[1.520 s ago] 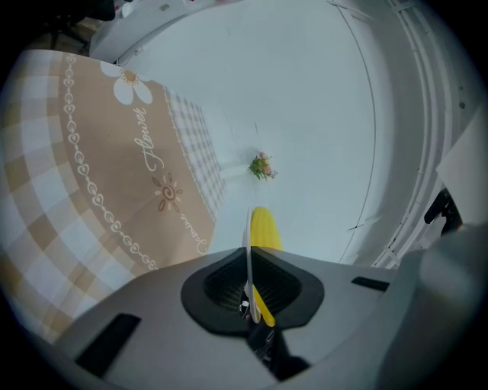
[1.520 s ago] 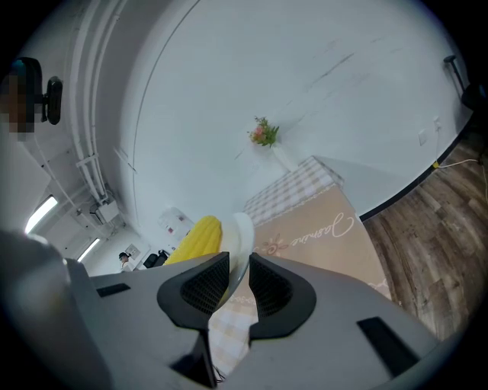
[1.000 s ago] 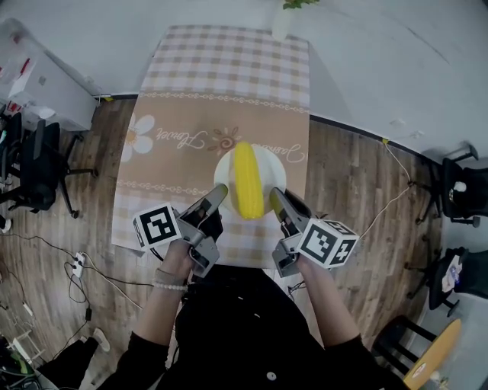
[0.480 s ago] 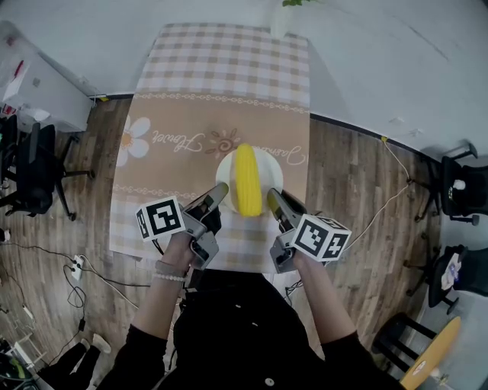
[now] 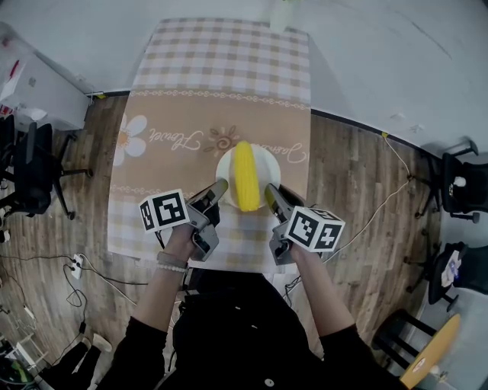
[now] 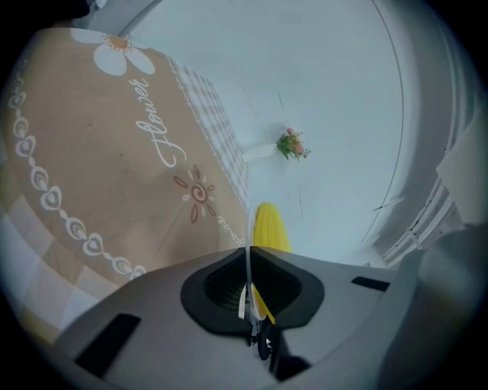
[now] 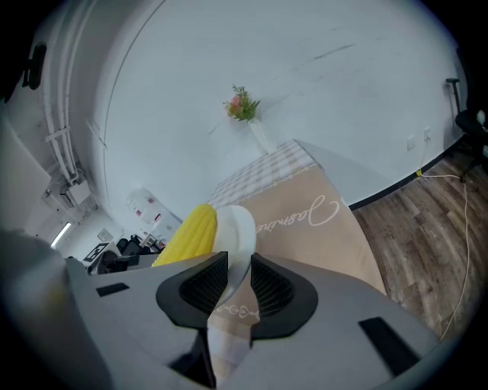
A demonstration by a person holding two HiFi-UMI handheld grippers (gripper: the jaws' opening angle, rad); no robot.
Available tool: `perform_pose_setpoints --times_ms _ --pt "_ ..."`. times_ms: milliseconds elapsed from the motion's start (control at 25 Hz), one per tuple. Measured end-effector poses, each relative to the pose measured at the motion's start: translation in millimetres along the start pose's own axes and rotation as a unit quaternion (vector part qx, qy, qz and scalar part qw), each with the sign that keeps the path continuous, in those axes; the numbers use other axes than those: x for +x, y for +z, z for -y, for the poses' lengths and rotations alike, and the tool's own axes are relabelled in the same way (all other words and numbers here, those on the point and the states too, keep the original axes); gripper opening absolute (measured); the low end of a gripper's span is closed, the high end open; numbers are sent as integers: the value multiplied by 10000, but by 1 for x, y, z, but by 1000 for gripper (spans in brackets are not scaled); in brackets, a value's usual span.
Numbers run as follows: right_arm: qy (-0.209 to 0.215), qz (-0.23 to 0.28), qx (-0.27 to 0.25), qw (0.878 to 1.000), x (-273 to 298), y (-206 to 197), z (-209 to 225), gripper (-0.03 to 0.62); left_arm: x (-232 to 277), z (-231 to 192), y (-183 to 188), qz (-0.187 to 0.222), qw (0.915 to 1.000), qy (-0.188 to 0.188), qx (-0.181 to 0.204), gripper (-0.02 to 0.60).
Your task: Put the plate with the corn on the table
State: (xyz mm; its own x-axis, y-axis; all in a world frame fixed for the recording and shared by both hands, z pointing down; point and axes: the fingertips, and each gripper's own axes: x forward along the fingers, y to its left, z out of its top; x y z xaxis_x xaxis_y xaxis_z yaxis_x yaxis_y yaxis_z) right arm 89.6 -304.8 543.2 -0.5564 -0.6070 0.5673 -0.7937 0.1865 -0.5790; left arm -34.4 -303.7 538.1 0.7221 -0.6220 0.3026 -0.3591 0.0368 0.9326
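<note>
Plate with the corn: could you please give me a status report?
Left tool shut on plate rim. Right tool just opening, rim between its jaws. Corn lying on plate, over tablecloth. Vase far off.

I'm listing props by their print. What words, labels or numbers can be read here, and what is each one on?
"Flower": script on the tablecloth.
"Jasmine": script on the same tablecloth, by the plate.
Marker cubes: square patterns only, no words.

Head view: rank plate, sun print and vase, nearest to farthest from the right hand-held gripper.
1. plate: rim inside the right hand-held gripper, whose jaws have just been opening.
2. sun print: mid-table, leftward.
3. vase: table's far edge.
</note>
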Motion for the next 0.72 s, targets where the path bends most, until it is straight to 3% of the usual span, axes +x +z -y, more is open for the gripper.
perform_pose_setpoints --times_ms 720 --pt "-372 -410 -230 9982 41 -9 37 132 31 -41 4 -240 9977 573 274 28"
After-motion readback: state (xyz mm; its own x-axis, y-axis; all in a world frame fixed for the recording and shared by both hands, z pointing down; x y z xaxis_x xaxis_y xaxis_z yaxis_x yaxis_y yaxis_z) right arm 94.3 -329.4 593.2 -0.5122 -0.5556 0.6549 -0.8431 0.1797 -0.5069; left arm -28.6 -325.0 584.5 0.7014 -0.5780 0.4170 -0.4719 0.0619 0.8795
